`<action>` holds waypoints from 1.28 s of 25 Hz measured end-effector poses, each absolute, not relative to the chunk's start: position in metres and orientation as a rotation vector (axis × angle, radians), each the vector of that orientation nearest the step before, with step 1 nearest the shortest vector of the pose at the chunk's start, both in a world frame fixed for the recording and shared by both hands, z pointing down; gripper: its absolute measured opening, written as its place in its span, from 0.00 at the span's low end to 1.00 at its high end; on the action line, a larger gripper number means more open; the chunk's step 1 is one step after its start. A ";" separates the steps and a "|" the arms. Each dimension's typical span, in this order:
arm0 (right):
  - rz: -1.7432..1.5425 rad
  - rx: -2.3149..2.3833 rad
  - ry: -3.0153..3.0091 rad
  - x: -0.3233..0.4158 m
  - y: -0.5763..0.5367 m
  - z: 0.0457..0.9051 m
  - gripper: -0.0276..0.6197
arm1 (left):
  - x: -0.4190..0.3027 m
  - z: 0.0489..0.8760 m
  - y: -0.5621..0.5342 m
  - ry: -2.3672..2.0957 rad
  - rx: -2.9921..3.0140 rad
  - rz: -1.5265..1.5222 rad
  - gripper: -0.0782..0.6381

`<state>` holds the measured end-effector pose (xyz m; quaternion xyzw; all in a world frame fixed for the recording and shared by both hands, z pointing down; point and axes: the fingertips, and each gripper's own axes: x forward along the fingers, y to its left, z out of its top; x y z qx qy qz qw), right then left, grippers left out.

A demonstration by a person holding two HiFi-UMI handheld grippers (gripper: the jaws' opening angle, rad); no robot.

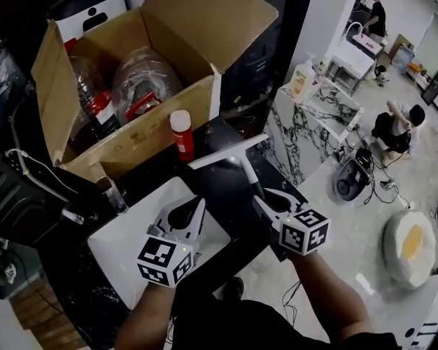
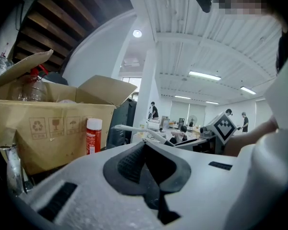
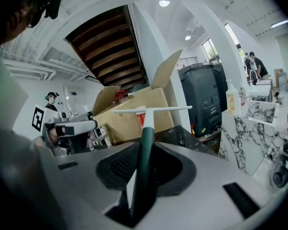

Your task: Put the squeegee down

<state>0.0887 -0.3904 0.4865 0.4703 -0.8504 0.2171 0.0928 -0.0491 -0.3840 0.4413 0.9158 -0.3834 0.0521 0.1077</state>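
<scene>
My right gripper pinches the squeegee by its dark handle, blade above the black counter, near the red can; my left gripper is pressed together, empty; a careless descent could topple the can.

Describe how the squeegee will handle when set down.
The squeegee looks stiff, probably light: thin handle, slim white blade. Gripped at the handle by the right tool, it may tip blade-first. Its T-shape likely won't roll.
</scene>
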 end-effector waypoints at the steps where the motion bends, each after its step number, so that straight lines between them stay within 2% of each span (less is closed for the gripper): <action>1: 0.652 1.383 -2.510 0.087 -0.394 0.493 0.20 | -0.051 0.442 -0.385 -1.132 2.690 0.153 0.12; 17: 0.795 1.391 -2.207 0.073 -0.434 0.594 0.20 | -0.078 0.462 -0.376 -1.168 2.620 0.168 0.12; 32: 0.867 1.608 -1.940 0.111 -0.449 0.631 0.20 | -0.085 0.466 -0.374 -1.132 2.624 0.162 0.12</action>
